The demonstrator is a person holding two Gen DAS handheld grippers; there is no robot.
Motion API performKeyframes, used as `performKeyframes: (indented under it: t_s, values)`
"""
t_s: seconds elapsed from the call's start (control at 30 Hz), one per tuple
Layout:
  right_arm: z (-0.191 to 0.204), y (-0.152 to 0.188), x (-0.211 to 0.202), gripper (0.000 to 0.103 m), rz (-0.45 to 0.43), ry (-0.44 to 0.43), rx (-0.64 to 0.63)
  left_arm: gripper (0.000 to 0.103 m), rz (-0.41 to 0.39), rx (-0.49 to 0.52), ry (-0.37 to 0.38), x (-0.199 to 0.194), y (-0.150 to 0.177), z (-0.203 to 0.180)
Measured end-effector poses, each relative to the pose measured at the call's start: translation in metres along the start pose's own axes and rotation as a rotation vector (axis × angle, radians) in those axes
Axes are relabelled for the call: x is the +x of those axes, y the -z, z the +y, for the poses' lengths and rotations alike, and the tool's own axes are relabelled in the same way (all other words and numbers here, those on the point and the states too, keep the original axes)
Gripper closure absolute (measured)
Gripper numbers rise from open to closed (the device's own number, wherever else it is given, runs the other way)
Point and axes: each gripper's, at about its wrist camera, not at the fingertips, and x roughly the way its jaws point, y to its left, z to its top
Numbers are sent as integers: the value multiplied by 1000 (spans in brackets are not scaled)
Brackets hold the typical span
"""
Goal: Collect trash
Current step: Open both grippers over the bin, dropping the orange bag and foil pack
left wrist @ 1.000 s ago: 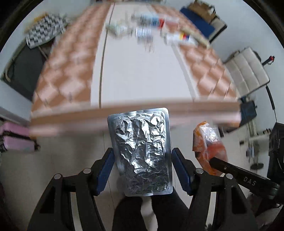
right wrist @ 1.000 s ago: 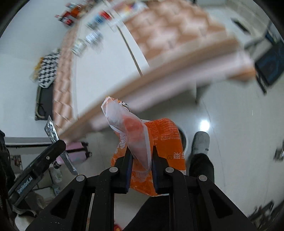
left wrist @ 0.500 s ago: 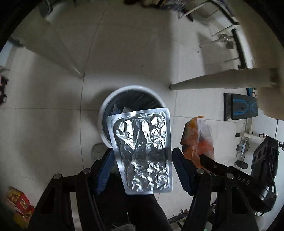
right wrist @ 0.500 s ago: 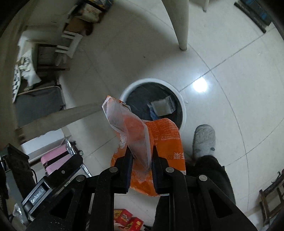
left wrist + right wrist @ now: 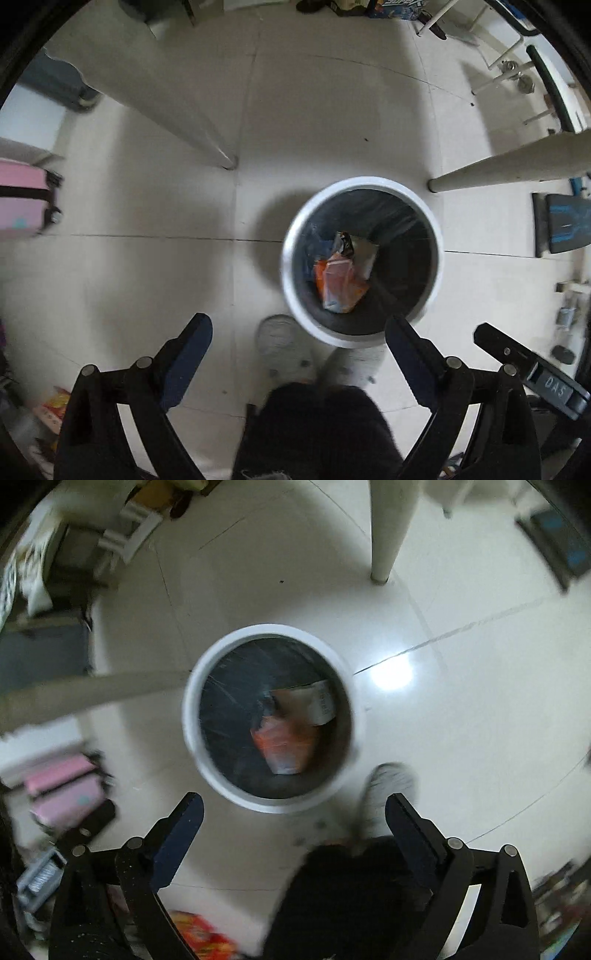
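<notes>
A round white trash bin [image 5: 432, 221] with a black liner stands on the tiled floor below me; it also shows in the right wrist view [image 5: 190, 709]. The orange snack wrapper [image 5: 338, 282] lies inside it, blurred in the right wrist view [image 5: 284, 744], beside a pale paper piece [image 5: 314, 701]. The silver foil pouch is not clearly seen. My left gripper [image 5: 299, 334] is open and empty above the bin's near-left rim. My right gripper [image 5: 293, 814] is open and empty above the bin's near rim.
Two pale table legs [image 5: 199, 125] [image 5: 509, 166] stand on the floor near the bin. A pink suitcase [image 5: 22, 203] lies at the left. The person's grey shoes [image 5: 280, 343] and dark trousers are just behind the bin. A red box [image 5: 199, 938] lies on the floor.
Both grippers opened. The foil pouch left the left gripper and the orange wrapper left the right gripper; the wrapper now lies in the bin. Both views shifted over the bin.
</notes>
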Motion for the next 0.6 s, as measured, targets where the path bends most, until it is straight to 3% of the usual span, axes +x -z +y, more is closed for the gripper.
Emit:
performKeyframes:
  t_s: [0.27,0.6]
  values:
    - [21,15,-49,1,-58,134,-130,8,-16,45,-35,-46,15,-7]
    - [51,43,-136,1,-88,155,-215,8,-56,47,-20,-118,29,-7]
